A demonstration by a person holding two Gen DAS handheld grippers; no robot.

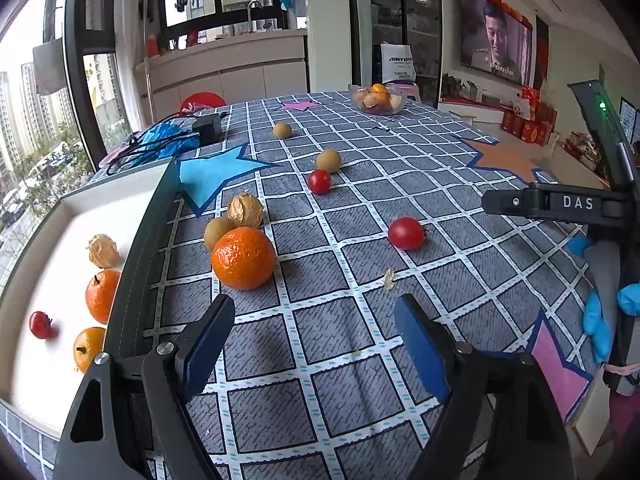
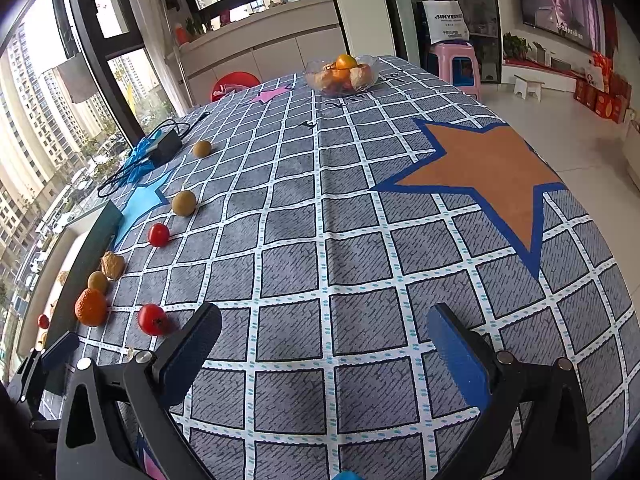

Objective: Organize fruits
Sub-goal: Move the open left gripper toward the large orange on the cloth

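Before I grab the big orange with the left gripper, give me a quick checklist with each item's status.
1. Left gripper open and empty: ok.
2. Big orange in front of it, unobstructed: ok.
3. Neighbours clear: not ok; a brown fruit sits right behind the orange.
4. Free space in the tray: ok.
5. Right gripper open, away from the orange: ok.
6. Whether the orange will roll: cannot tell.

Daylight enters from the tall dark-framed window [image 1: 48,120] on my left and overexposes the sky. The white rectangular tray [image 1: 48,280] glares nearly featureless. The round orange mandarin [image 1: 243,258] casts a soft shadow rightward on the grey checked tablecloth [image 1: 340,320]. Fisheye distortion bends the grid lines; corners vignette black. My near fingers [image 2: 192,344] are slightly soft.
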